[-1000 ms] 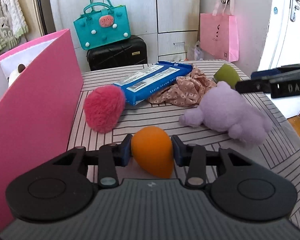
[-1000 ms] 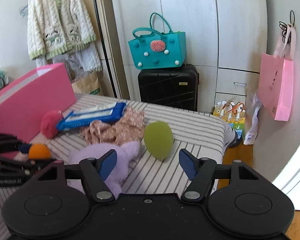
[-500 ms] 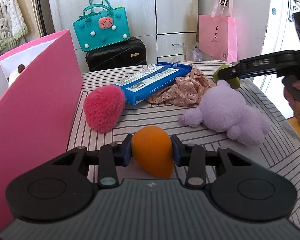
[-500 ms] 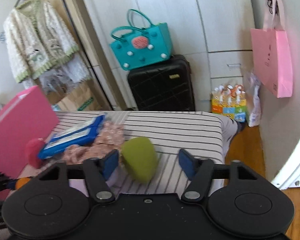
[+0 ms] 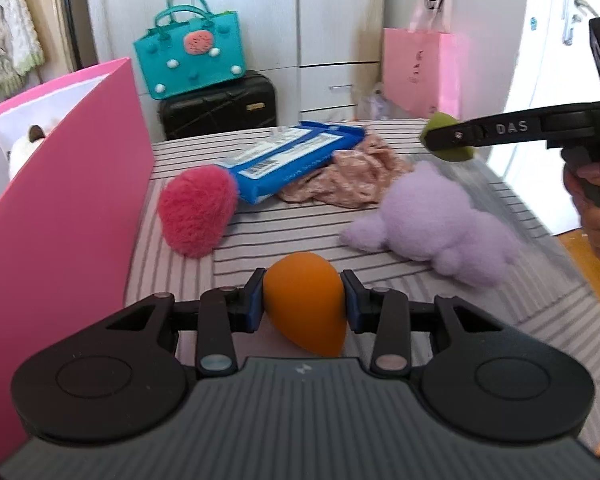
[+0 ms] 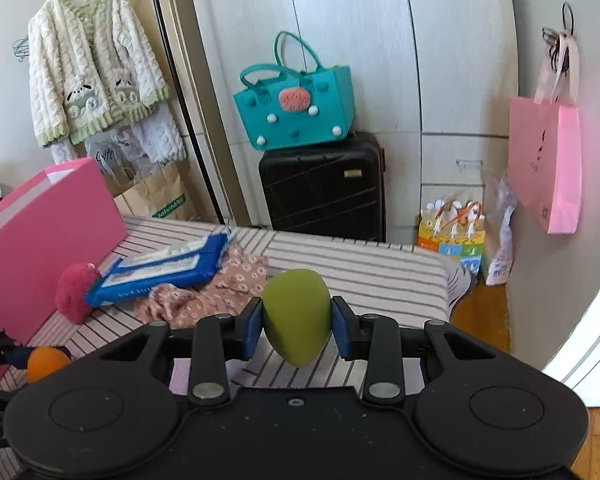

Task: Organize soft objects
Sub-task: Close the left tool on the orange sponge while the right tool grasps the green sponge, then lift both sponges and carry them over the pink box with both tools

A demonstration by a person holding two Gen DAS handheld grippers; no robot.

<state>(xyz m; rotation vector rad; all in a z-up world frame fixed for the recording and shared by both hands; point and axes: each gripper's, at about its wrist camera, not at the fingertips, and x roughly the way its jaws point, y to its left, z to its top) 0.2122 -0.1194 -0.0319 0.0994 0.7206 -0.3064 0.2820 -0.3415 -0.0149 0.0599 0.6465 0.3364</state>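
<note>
My left gripper [image 5: 302, 302] is shut on an orange teardrop sponge [image 5: 304, 312], low over the striped cover [image 5: 380, 256]. My right gripper [image 6: 294, 326] has a green teardrop sponge [image 6: 296, 312] between its jaws. Those jaws are closing, and both blue pads touch the sponge. In the left wrist view the right gripper [image 5: 448, 142] reaches in from the right with the green sponge [image 5: 440, 122] at its tip. A fluffy pink ball [image 5: 196, 210], a purple plush [image 5: 432, 220] and a floral cloth [image 5: 360, 176] lie on the cover.
A tall pink open box [image 5: 60, 220] stands along the left edge with a white plush inside. A blue wipes pack [image 5: 292, 160] lies partly on the cloth. Beyond the cover are a black suitcase [image 6: 324, 188] with a teal bag [image 6: 296, 112] on it. A person's hand [image 5: 596, 216] grips the right handle.
The right gripper moved in around the green sponge and its jaws narrowed onto it. The left gripper stayed put, holding the orange sponge.
</note>
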